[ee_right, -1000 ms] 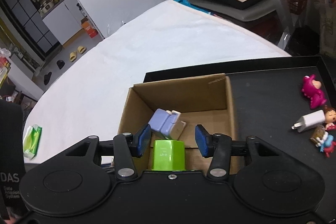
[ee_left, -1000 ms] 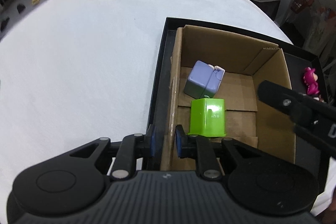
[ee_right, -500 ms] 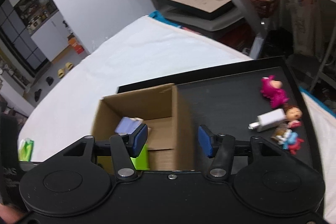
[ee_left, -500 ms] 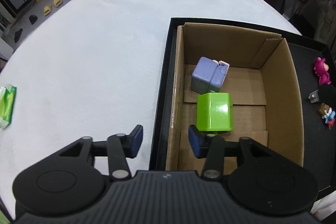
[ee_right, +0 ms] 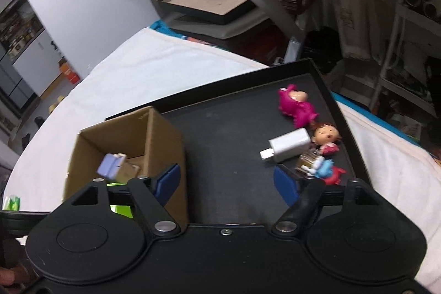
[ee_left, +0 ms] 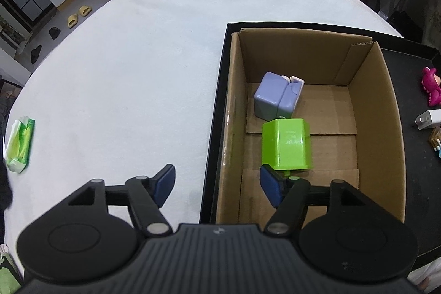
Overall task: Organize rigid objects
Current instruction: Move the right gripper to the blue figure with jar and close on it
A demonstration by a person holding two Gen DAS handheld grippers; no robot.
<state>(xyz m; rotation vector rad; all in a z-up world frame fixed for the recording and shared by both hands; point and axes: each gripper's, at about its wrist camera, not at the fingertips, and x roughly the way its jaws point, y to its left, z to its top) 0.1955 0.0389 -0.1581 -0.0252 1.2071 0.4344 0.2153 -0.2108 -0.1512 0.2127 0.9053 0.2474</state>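
We find the right gripper [ee_right: 227, 185] spread wide and empty above the black tray [ee_right: 228, 156]. The left gripper [ee_left: 217, 185] is likewise spread, straddling the near left wall of the cardboard box [ee_left: 386, 112]. Ahead of the right gripper lies the white charger [ee_right: 289, 148], beside small figurines [ee_right: 296, 106]. We judge it light, stiff and smooth-sided; grip across its flat faces. The green block [ee_left: 286, 142] and purple cube [ee_left: 277, 97] already sit boxed.

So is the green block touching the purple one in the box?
Cannot tell. In the left wrist view the green block meets the purple block with no visible gap, but it could simply overlap it. The right wrist view hides the junction.
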